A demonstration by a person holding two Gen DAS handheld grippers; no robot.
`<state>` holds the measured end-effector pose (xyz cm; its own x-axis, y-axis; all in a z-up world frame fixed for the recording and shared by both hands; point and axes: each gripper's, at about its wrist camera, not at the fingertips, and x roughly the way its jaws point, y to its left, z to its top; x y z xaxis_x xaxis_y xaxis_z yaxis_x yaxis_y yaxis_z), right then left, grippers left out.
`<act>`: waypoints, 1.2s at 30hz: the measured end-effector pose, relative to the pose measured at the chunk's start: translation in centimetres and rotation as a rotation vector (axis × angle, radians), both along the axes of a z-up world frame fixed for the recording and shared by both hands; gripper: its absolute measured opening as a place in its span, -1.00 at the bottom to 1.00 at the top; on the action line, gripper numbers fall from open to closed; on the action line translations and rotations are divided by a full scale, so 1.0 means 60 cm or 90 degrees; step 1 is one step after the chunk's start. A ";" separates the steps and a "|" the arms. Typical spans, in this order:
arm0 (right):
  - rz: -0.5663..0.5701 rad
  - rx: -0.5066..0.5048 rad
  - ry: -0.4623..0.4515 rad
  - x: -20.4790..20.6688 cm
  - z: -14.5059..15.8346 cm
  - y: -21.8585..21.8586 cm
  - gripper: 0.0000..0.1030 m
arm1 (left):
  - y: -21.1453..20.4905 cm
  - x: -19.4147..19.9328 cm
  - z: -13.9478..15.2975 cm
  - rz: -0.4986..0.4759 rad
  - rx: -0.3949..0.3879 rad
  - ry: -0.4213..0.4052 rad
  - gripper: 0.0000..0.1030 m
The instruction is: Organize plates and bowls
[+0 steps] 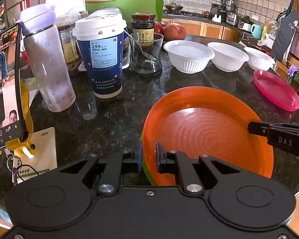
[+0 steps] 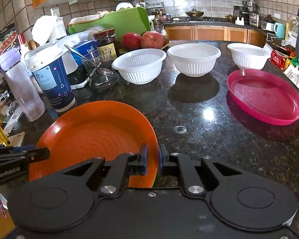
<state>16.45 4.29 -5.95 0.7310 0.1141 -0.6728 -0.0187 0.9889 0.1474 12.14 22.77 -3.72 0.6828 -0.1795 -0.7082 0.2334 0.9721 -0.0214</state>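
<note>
Orange plate [image 1: 207, 131], left claw [image 1: 149, 157] clamping near rim, right claw [image 2: 152, 159] clamping opposite rim

The near part of the orange plate [image 1: 205, 127] disappears behind the black body of the left gripper [image 1: 149, 157] at the bottom of the left wrist view. A green edge [image 1: 147, 176] peeks from beneath its rim; what it belongs to cannot be told. At the left edge, a phone screen [image 1: 2, 91] is cut off by the frame. In the right wrist view, the pink plate [image 2: 265, 95] sits whole, but the packets [image 2: 279, 59] at the right edge are too small to read. The cup label [image 2: 47, 77] is likewise illegible.
</note>
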 end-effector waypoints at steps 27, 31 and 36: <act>-0.026 0.004 -0.037 -0.008 0.020 -0.010 -0.24 | -0.013 -0.018 0.028 0.030 0.018 -0.102 0.24; -0.041 0.006 -0.053 -0.019 0.030 -0.023 -0.17 | -0.013 -0.017 0.039 0.027 -0.002 -0.102 0.37; -0.070 0.003 -0.087 -0.036 0.046 -0.052 0.06 | -0.019 -0.013 0.051 0.022 -0.024 -0.099 0.41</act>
